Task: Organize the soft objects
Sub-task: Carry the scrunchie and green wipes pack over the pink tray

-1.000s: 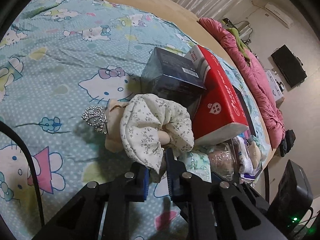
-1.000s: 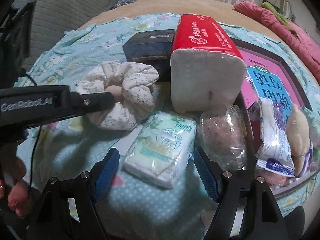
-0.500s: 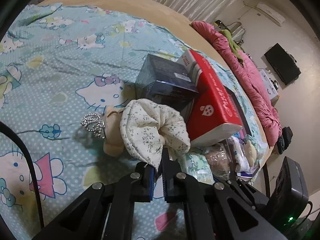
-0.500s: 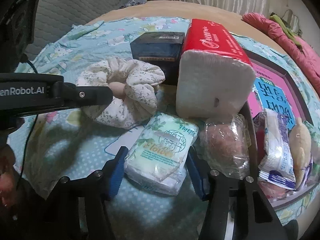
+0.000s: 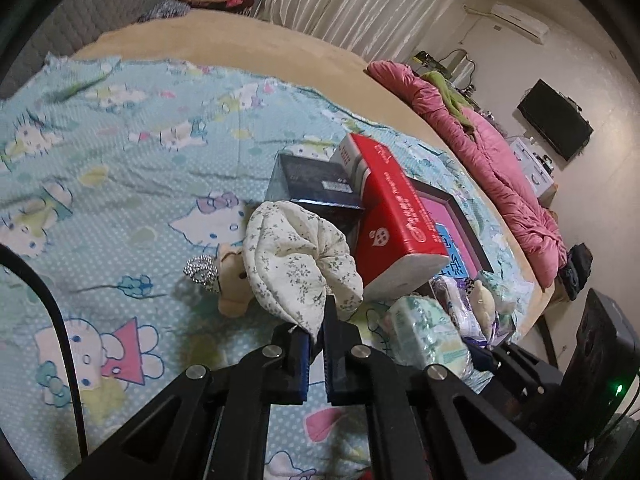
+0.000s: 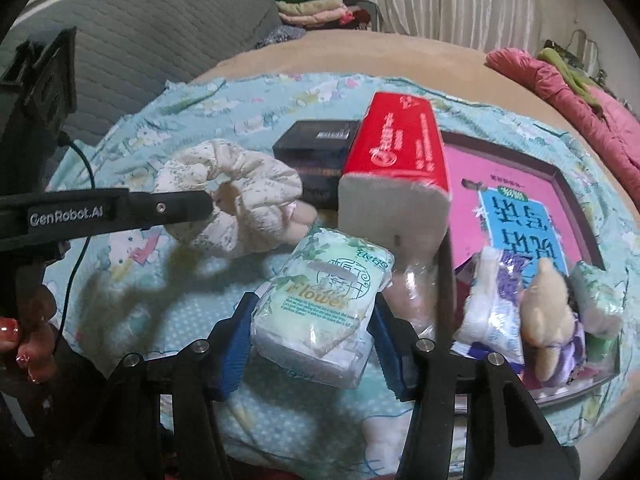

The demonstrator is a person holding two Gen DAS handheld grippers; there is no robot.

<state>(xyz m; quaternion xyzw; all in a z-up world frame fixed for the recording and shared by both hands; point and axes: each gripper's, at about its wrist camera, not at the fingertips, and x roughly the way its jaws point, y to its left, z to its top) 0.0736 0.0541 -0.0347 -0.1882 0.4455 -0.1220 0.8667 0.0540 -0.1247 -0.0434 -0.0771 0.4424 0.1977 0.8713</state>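
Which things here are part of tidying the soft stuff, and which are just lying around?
Part of the job:
scrunchie, pinched in the left gripper
tissue pack, between the right gripper's fingers
plush toy in the box
small doll on the bedsheet

Lying about:
red tissue brick
dark box
pink quilt

free: blanket (image 5: 120, 208) left | blocked: tissue pack (image 5: 396, 216), dark box (image 5: 316, 188), possibly touching
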